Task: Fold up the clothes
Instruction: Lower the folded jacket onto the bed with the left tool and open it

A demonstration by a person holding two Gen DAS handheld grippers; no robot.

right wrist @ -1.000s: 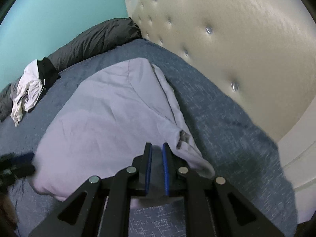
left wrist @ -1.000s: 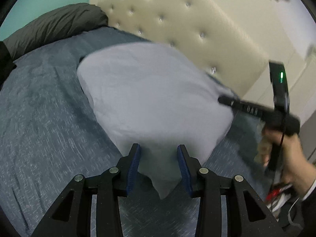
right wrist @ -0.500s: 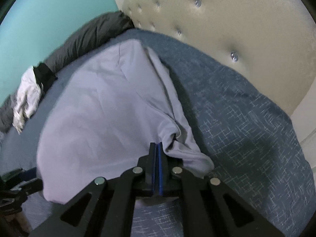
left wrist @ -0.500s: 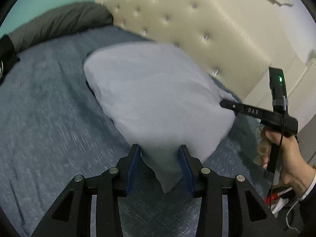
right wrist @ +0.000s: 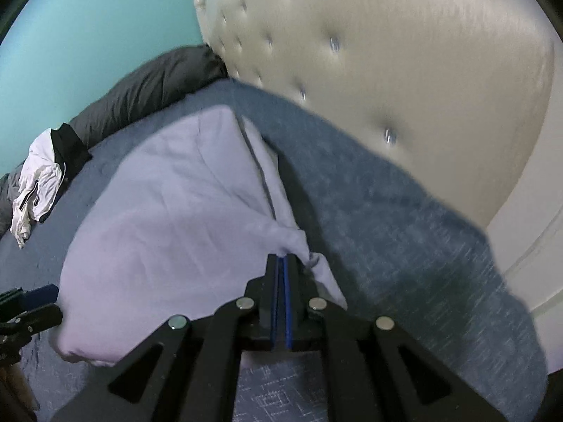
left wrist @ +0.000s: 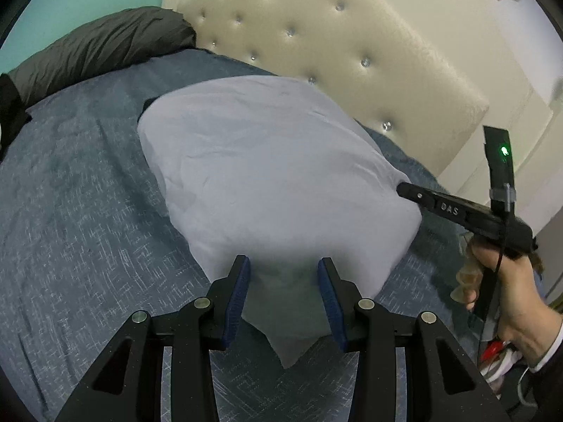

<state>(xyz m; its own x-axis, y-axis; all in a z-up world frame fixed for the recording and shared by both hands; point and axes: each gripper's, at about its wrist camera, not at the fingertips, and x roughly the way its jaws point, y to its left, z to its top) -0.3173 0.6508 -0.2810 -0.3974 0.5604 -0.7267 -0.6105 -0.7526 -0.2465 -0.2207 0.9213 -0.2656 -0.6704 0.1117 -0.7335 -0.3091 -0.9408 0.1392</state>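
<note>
A pale lavender garment (left wrist: 274, 176) lies spread on the blue bed cover (left wrist: 77, 228). Its near corner runs between the blue pads of my left gripper (left wrist: 283, 274), whose jaws stand apart and do not pinch it. In the right wrist view the same garment (right wrist: 169, 218) bunches at its right edge, where my right gripper (right wrist: 281, 260) is shut on a fold of the cloth. The left wrist view shows that right gripper (left wrist: 403, 189) at the garment's right side, held by a hand (left wrist: 503, 281). The left gripper (right wrist: 28, 302) shows at the right wrist view's far left edge.
A cream tufted headboard (left wrist: 352, 45) rises behind the bed. A dark grey pillow (left wrist: 98, 45) lies along the far left. A crumpled white and black garment (right wrist: 38, 183) sits beside it. Cables (left wrist: 499, 348) lie off the bed's right edge.
The right gripper's narrow gap has closed onto the garment's right edge, which now bunches at its tips. The left gripper's jaws stay apart around the near corner.
</note>
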